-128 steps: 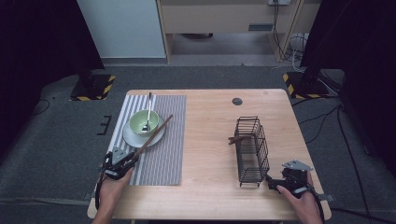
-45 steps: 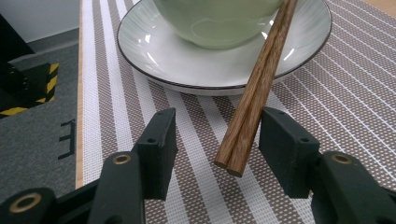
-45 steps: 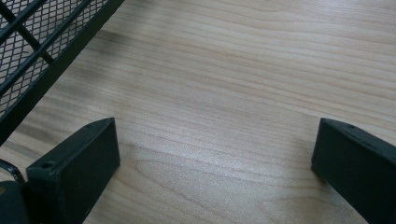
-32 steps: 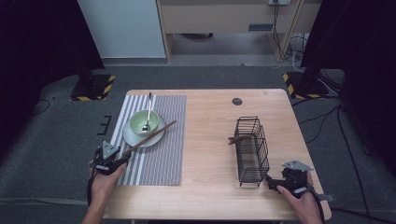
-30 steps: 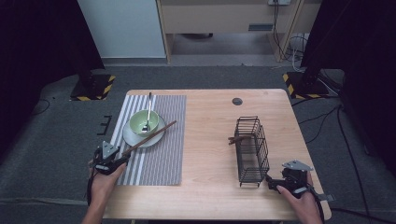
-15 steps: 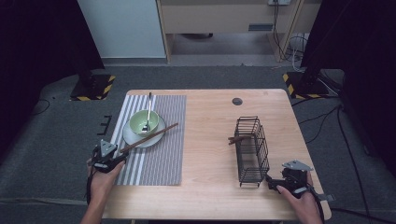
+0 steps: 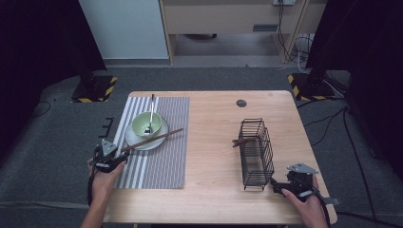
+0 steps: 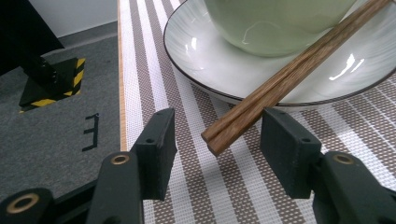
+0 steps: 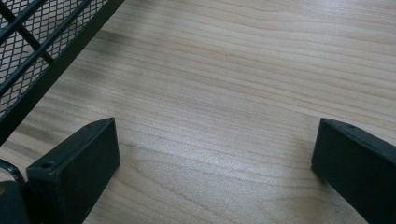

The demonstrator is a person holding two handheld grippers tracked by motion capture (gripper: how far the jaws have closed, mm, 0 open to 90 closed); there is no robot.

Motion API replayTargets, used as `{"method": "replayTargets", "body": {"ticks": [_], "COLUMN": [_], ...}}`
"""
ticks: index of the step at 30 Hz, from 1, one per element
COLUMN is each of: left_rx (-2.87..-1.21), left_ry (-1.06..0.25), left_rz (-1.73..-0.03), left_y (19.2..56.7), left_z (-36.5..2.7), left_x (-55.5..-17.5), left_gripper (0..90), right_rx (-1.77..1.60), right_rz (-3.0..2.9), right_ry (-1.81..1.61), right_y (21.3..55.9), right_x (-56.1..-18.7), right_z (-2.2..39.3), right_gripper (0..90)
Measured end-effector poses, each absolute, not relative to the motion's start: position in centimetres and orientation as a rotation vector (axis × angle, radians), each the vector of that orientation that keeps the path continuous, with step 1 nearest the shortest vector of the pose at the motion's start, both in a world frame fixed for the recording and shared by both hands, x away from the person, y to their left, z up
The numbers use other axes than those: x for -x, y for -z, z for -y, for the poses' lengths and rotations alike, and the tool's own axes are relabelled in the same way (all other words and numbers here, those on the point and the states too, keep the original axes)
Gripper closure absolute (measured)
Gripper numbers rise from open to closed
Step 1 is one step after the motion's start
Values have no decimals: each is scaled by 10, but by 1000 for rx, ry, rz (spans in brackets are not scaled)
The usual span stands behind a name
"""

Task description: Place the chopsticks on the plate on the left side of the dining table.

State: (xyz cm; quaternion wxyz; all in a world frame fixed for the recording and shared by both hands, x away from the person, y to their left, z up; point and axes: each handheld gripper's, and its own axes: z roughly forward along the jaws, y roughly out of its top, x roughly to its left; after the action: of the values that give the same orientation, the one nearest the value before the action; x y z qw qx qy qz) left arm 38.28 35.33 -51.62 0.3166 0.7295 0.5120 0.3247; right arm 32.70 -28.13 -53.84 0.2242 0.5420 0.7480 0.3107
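A pair of brown chopsticks lies slanted across a white plate that holds a green bowl with a spoon in it. My left gripper sits at the mat's left edge. In the left gripper view the chopsticks' near end lies between the jaws of the open left gripper, touching neither pad. The plate and bowl are just beyond. My right gripper rests at the table's front right, and stands open over bare wood.
A striped placemat covers the table's left side. A black wire basket stands to the right with a brown stick poking out; its corner is close to my right gripper. A small black disc lies at the back.
Since about four seconds ago my left gripper has moved left and a little farther away, to the chopsticks' end. Over the last second nothing has visibly changed.
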Motion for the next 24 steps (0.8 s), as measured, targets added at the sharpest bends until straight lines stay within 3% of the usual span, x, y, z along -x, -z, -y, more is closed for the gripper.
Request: {"method": "replayTargets", "body": {"ticks": [16, 24], "left_rx": [-1899, -1878], "left_ry": [-855, -847], "left_rz": [-1372, -1376], "left_y": [517, 513], "left_z": [-356, -356], "left_x": [-386, -383], "left_gripper": [412, 350], "right_rx": [-1496, -1496], "right_rz": [-2064, -2064], "right_ry": [-858, -858], "right_y": [538, 538], "right_x": [-327, -327], "right_z": [281, 281], "right_gripper": [11, 10]}}
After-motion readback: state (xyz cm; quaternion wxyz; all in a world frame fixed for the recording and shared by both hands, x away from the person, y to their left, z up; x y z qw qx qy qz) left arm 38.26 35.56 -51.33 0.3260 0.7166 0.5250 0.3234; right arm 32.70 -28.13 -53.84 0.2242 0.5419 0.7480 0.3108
